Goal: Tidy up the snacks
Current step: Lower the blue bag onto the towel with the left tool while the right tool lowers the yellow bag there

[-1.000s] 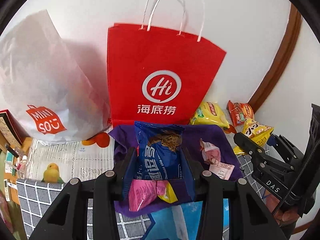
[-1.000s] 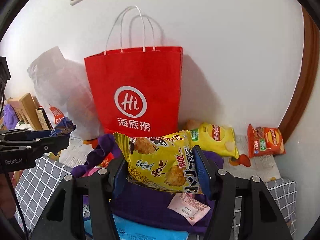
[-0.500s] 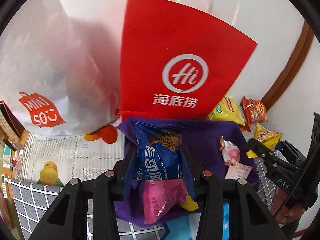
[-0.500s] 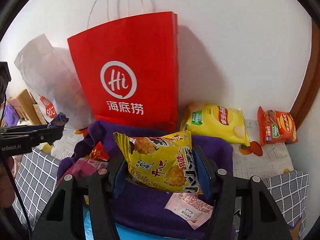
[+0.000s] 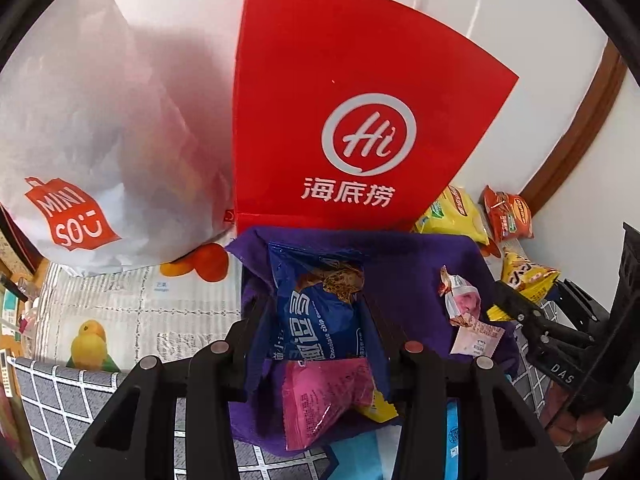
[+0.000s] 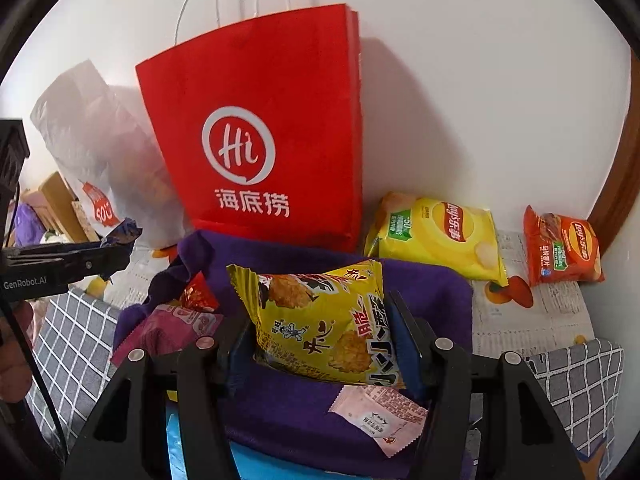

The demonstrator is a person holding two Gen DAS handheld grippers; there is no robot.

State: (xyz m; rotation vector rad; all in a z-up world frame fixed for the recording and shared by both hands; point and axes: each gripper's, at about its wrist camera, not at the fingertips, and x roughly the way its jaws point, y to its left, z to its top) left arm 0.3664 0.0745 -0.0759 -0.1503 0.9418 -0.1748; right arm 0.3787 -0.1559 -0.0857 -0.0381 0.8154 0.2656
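Behind purple cloth, red bag, left hand-held gripper clamps blue packet, right hand-held gripper clamps yellow packet

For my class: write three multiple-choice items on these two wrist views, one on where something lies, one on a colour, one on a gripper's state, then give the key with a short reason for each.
1. Where do the two crisp bags lie, seen from the right wrist?
A. Right of the red paper bag, by the wall
B. Inside the white bag
C. On the purple cloth

2. What colour is the packet between the left gripper's fingers?
A. Green
B. Blue
C. White

3. How is the right gripper?
A. Wide open and empty
B. Out of view
C. Shut on a yellow snack packet

Key:
1 A, the yellow crisp bag and orange crisp bag lie right of the red paper bag.
2 B, the left gripper clamps a blue cookie packet.
3 C, the right gripper pinches the yellow snack packet.
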